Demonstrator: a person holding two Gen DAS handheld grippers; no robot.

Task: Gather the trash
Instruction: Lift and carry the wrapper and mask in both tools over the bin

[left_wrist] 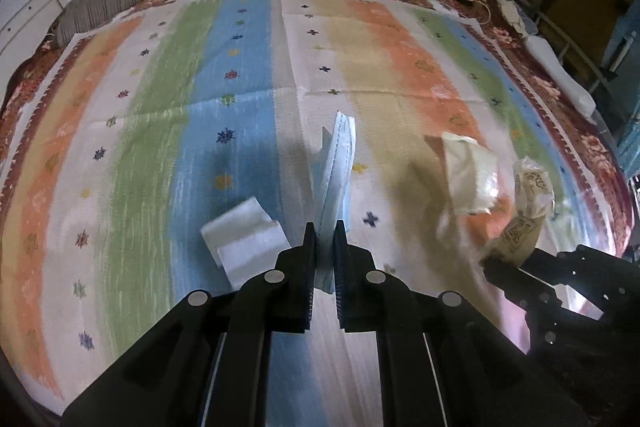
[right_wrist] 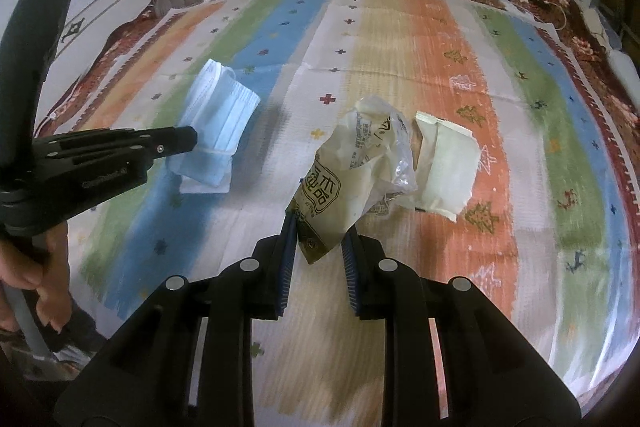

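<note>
Left gripper (left_wrist: 323,227) pinches a pale-blue pleated face mask (left_wrist: 336,171). Right gripper (right_wrist: 319,235) clamps a crumpled printed plastic wrapper (right_wrist: 344,179) above the striped cloth's (right_wrist: 500,187) middle.

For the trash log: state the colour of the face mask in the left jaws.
Light blue with white edging; the face mask shows best in the right wrist view.

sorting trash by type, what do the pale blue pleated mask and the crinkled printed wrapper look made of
Pale blue pleated mask: likely soft nonwoven fabric, matte, with pleats and a stitched edge, clamped in the left gripper.
Crinkled printed wrapper: probably thin plastic film, glossy and partly see-through, creased, between the right gripper fingers.
</note>
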